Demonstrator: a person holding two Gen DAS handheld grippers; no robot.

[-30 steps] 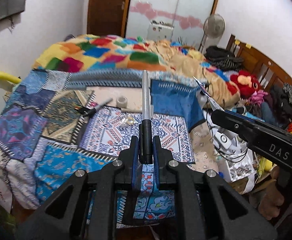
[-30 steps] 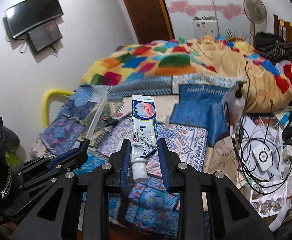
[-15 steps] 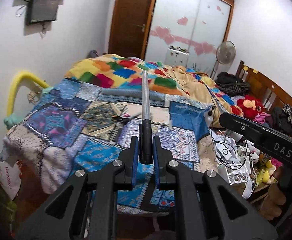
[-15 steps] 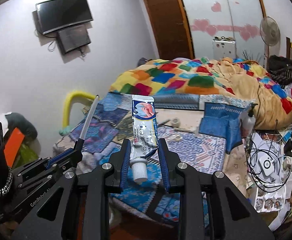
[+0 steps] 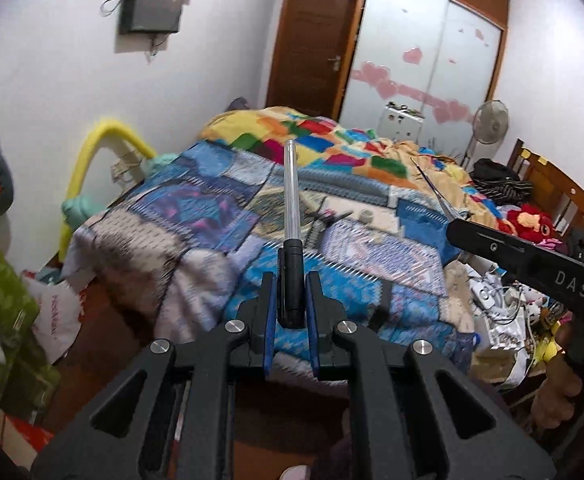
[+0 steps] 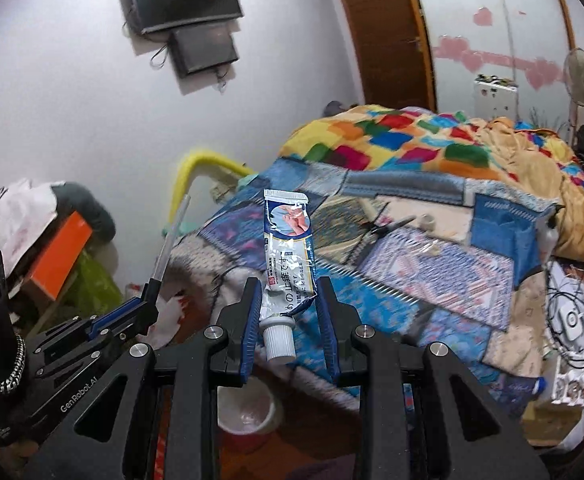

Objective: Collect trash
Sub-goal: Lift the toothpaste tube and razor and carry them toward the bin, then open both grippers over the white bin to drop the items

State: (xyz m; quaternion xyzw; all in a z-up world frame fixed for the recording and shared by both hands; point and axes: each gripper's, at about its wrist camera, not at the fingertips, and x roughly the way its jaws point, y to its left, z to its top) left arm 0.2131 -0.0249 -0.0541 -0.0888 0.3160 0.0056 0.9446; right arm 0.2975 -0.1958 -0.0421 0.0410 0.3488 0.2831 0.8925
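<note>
A patchwork-covered bed (image 5: pixel 212 216) is filling the background as the right hand-held gripper (image 6: pixel 290 312) is clamping a crumpled white-capped ointment tube (image 6: pixel 290 256) upright, while the left hand-held gripper (image 5: pixel 290 304) is gripping a black-ended clear pen (image 5: pixel 292 216).

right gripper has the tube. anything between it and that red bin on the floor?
Nothing visible. The right gripper holds the tube above and just behind the red bin, whose lined mouth shows open between the gripper's arms. The bed edge lies beyond it, off the drop path. The bin's near side is hidden by the gripper body.
</note>
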